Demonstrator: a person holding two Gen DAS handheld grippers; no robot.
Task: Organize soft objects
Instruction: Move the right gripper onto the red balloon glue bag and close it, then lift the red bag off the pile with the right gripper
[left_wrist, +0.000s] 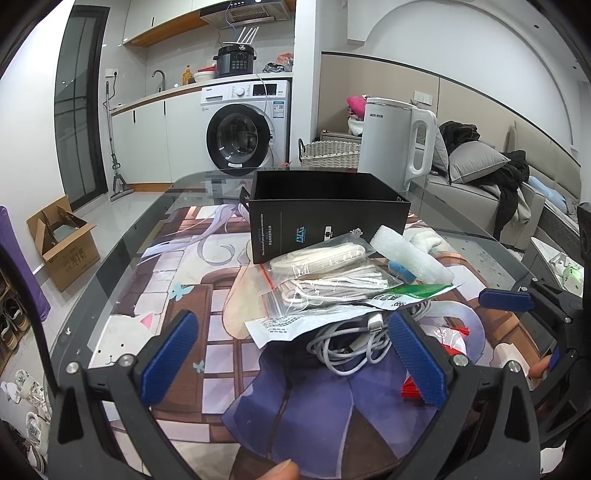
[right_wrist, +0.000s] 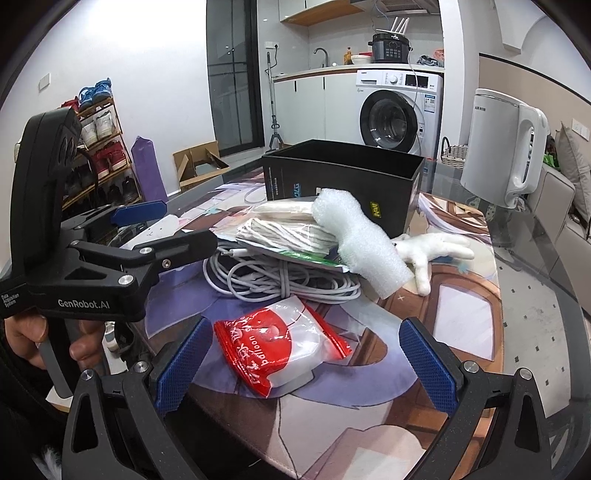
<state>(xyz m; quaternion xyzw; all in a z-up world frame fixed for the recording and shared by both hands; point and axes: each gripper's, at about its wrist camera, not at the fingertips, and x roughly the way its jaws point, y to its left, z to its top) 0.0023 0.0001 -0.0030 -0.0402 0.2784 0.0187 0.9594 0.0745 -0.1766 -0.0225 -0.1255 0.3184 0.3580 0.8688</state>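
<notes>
A pile of soft things lies on the printed mat in front of an open black box (left_wrist: 328, 210) (right_wrist: 343, 177). It holds a clear bag of white cords (left_wrist: 325, 273) (right_wrist: 284, 230), a white foam roll (left_wrist: 410, 254) (right_wrist: 358, 236), a coiled white cable (left_wrist: 351, 343) (right_wrist: 280, 278) and a white glove (right_wrist: 432, 251). A red and clear balloon bag (right_wrist: 280, 343) lies nearest. My left gripper (left_wrist: 291, 362) is open just before the cable. My right gripper (right_wrist: 303, 369) is open around the balloon bag, not touching it.
A white kettle (left_wrist: 395, 136) (right_wrist: 502, 147) stands behind the box on the glass table (left_wrist: 122, 258). A cardboard box (left_wrist: 62, 240) is on the floor to the left. A washing machine (left_wrist: 243, 129) is at the back and a sofa (left_wrist: 498, 199) at the right.
</notes>
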